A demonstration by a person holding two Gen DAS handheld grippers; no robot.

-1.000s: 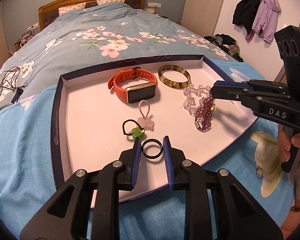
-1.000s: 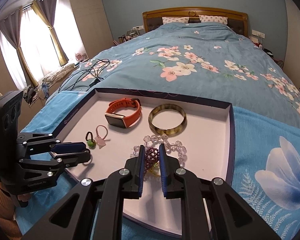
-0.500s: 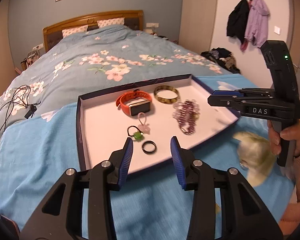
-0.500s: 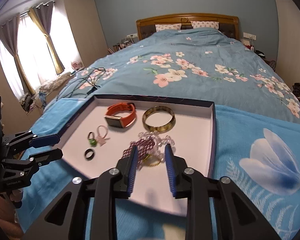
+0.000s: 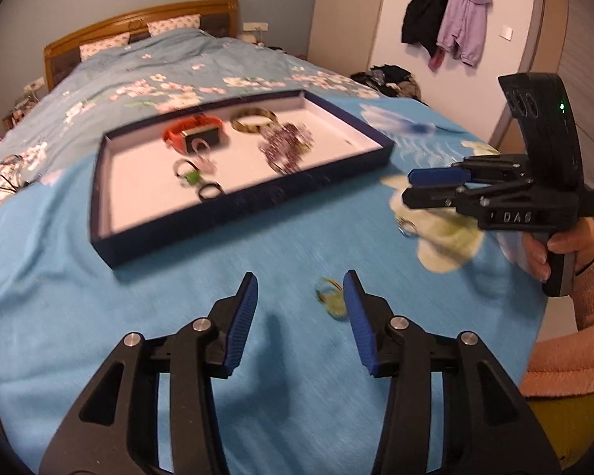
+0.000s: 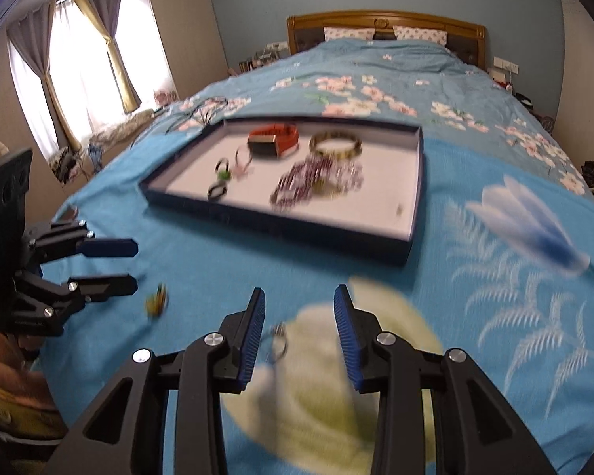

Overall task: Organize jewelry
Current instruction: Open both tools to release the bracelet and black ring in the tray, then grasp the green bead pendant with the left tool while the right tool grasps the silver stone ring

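Note:
A dark blue tray (image 5: 257, 206) with a white floor lies on the blue bedspread and also shows in the right wrist view (image 6: 297, 225). It holds an orange watch (image 5: 192, 134), a bangle (image 5: 253, 124), purple beads (image 5: 285, 148), a green charm (image 5: 192, 176) and a black ring (image 5: 210, 190). My left gripper (image 5: 299, 316) is open over the bedspread, with a small yellow-green jewel (image 5: 330, 299) just inside its right finger. My right gripper (image 6: 299, 334) is open above a silver ring (image 6: 277, 342) lying on the bedspread.
The bed stretches back to a wooden headboard (image 6: 384, 23). Black cables (image 6: 202, 114) lie at its left side. Coats (image 5: 447, 16) hang on the right wall. A curtained window (image 6: 75, 67) is at the left.
Both grippers have pulled back out of the tray toward the near bedspread and opened wide. The black ring and the beads stay in the tray.

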